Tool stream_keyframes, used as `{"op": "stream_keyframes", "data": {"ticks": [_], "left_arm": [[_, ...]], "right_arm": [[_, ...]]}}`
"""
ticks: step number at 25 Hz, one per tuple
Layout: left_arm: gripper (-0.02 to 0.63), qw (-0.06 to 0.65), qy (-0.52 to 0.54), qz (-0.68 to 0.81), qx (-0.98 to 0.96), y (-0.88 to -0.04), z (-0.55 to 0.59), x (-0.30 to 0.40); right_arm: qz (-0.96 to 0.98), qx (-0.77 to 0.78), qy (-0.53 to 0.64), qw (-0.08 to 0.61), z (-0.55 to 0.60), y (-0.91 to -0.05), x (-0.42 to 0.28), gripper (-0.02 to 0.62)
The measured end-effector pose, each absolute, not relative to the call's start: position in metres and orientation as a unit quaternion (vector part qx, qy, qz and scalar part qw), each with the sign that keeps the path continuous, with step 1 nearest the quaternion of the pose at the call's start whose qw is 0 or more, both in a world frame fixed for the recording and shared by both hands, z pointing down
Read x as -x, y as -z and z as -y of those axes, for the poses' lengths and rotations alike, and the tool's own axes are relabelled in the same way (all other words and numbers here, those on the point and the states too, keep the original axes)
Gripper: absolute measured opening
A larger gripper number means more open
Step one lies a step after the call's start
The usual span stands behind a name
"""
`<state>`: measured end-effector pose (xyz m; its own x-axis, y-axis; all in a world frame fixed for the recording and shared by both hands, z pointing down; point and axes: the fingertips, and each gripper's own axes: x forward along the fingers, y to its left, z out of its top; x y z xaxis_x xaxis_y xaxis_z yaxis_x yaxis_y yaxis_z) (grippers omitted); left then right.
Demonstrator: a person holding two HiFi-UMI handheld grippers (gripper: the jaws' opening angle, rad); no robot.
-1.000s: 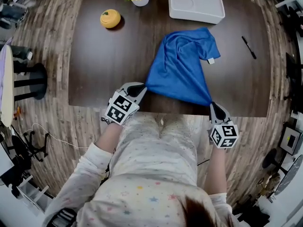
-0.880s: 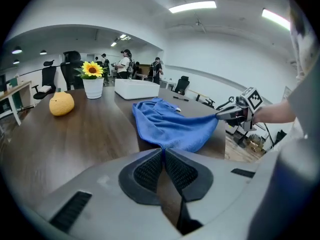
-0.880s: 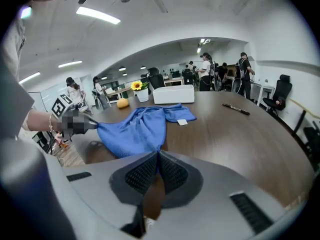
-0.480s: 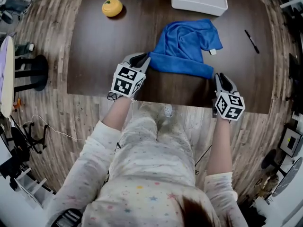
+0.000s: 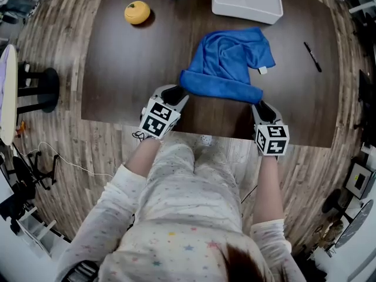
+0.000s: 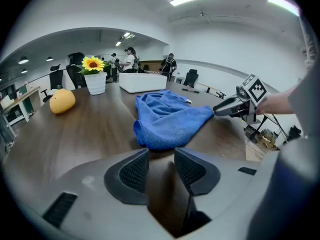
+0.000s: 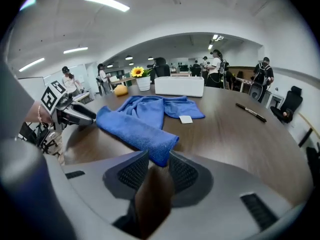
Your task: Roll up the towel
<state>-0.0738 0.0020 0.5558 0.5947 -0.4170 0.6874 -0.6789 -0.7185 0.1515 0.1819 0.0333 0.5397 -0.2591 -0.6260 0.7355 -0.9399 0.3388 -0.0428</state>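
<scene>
The blue towel (image 5: 230,54) lies on the dark table (image 5: 129,75), its near edge turned over into 1 thick fold (image 5: 220,89) that runs between the 2 grippers. The left gripper (image 5: 176,91) has its jaws apart and empty, and the fold's left end lies just beyond their tips. The right gripper (image 5: 259,106) looks closed on the fold's right end, which dips between its pads. By my reading only the first turn of the roll is made. The rest of the towel, with its white tag (image 5: 261,70), lies loose and crumpled toward the white tray (image 5: 247,2). It needs flattening and then rolling away from the person, clear of the pen (image 5: 311,56).
</scene>
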Motion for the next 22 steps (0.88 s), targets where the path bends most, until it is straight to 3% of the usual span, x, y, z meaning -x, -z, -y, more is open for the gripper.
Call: {"op": "stream_keyframes", "data": {"ticks": [7,9,18,22], "left_arm": [[0.142,0.186,-0.36,0.3,-0.863,-0.564,0.002,0.065],[0.023,0.18,-0.369,0.292,-0.864,-0.564,0.003,0.065],[0.012,0.169,-0.335,0.297,-0.878,-0.527,0.016,0.062],[0.015,0.179,-0.372,0.286,-0.865,-0.537,0.009,0.065]], "right_arm": [[0.754,-0.5,-0.241,0.352,-0.031,-0.548,-0.173,0.043],[0.757,-0.498,-0.244,0.345,-0.031,-0.544,-0.173,0.034],[0.771,-0.498,-0.253,0.306,-0.028,-0.519,-0.179,0.026],[0.772,-0.498,-0.251,0.306,-0.028,-0.516,-0.18,0.026]]}}
